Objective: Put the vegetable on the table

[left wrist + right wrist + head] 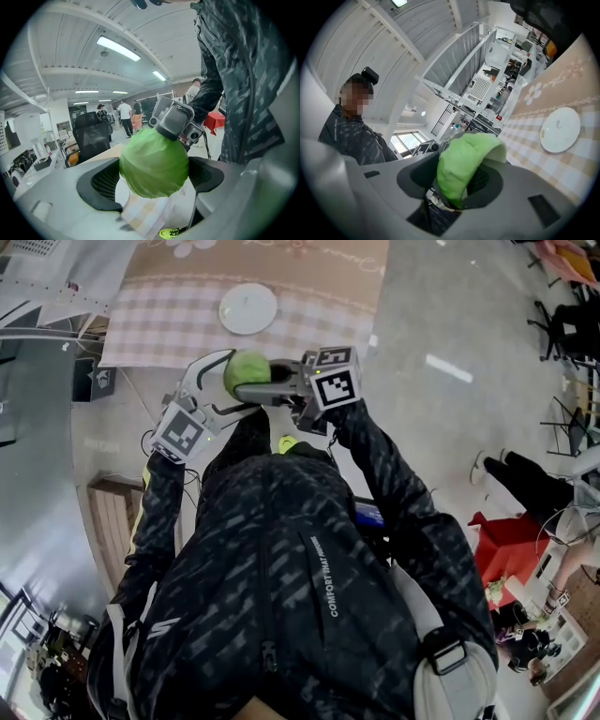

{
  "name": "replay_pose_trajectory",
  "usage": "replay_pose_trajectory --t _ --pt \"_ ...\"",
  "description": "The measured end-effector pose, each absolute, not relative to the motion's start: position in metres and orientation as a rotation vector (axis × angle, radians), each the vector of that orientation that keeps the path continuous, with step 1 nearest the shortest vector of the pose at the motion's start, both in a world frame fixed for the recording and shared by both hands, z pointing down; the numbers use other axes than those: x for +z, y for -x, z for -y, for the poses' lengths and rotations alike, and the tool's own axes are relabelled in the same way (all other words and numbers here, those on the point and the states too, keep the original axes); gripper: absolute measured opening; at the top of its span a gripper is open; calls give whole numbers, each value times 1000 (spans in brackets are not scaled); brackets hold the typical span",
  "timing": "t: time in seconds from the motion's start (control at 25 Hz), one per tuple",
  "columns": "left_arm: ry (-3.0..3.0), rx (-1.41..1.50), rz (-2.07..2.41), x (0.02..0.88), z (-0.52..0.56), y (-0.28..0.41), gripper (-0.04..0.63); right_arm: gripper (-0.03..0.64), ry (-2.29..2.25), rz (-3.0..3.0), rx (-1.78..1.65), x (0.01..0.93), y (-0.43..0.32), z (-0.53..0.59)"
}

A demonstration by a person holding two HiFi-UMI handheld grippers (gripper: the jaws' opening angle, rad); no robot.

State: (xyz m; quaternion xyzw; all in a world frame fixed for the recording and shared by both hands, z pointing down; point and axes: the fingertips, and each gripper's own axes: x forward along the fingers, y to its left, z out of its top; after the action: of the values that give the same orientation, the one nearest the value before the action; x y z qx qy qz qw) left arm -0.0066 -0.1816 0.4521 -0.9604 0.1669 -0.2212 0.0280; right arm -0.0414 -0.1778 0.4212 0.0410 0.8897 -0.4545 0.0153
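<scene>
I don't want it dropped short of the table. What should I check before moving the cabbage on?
1. Right gripper holds the cabbage: ok, its jaws are shut on a leafy edge.
2. Left gripper supports it: cannot tell. The jaws stand on either side of the cabbage, but firm contact is unclear.
3. Cabbage is over the table: cannot tell. The head view shows it at the checked cloth's near edge.
4. Bare cloth is free beside the white plate: ok.
</scene>
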Motion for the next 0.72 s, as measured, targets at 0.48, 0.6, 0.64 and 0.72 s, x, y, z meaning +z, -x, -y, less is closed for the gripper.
replay_pose_trajectory --t 0.48,0.6,0.64,0.72 --pt "3028 -690 -487 477 219 17 451 181 -15 -2865 -1462 456 55 214" --pt "3034 -692 -457 486 226 18 449 183 20 -2885 -1479 464 56 223" --pt "3033 -693 -442 489 228 18 449 183 30 -2892 -1485 466 56 226" --pt "3030 -699 -434 493 235 19 449 189 50 -2904 -1497 472 57 232"
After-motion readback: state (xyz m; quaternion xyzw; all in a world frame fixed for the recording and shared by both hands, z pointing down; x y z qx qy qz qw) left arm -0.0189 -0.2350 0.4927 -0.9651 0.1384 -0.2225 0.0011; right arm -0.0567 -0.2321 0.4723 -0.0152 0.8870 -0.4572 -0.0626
